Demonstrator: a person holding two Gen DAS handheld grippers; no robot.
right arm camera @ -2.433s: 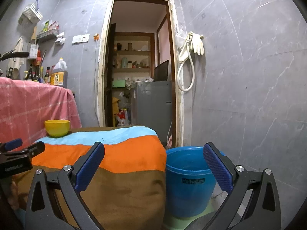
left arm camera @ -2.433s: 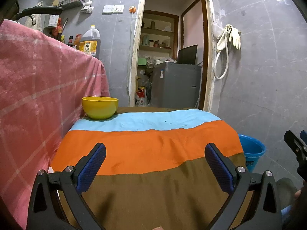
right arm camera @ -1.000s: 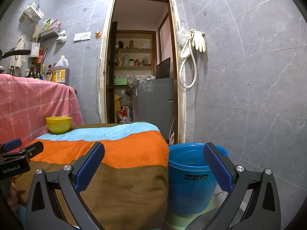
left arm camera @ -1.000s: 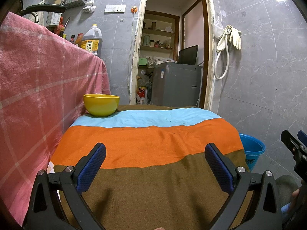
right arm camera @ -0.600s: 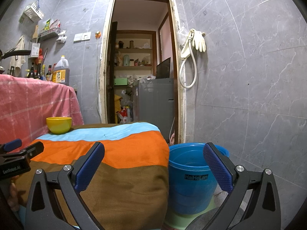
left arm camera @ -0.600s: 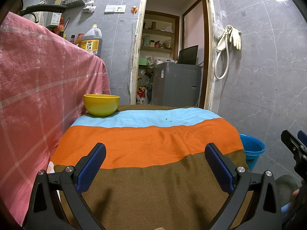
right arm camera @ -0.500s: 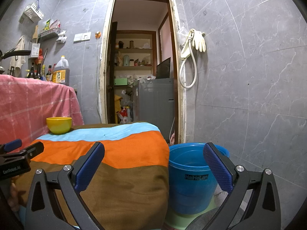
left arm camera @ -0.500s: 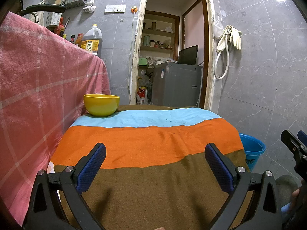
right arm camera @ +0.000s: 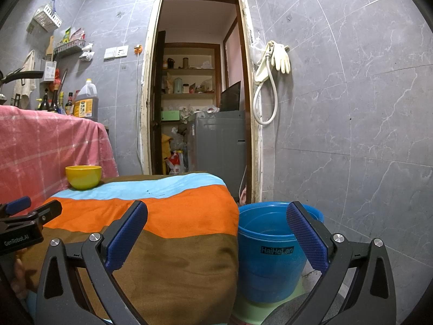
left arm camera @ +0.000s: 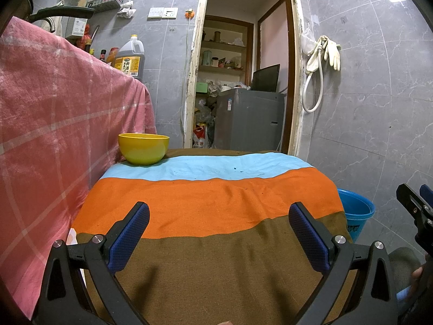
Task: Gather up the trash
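**Both grippers held wide over a striped table, bucket waiting at the side**

The left gripper (left arm camera: 219, 227) hovers above the brown band of a table draped in a brown, orange and light-blue striped cloth (left arm camera: 211, 205), its blue-padded fingers (left arm camera: 130, 233) spread far apart with nothing between them. The right gripper (right arm camera: 216, 227) sits further right, near the table's right edge, its jaws likewise spread wide and holding nothing.

A round blue plastic bucket (right arm camera: 268, 254) with dark lettering on its side stands on the floor just beside the table's right edge, on a pale green mat; in the right wrist view it shows between that gripper's fingers. In the left wrist view only part of its rim shows past the cloth. A few small dark specks (left arm camera: 235, 168) lie on the light-blue band; what they are cannot be told.

A yellow round bowl (left arm camera: 143, 147) stands on the table's far left corner, beside a pink checked cloth (left arm camera: 54, 113). Beyond, an open doorway shows a grey appliance (left arm camera: 249, 119).
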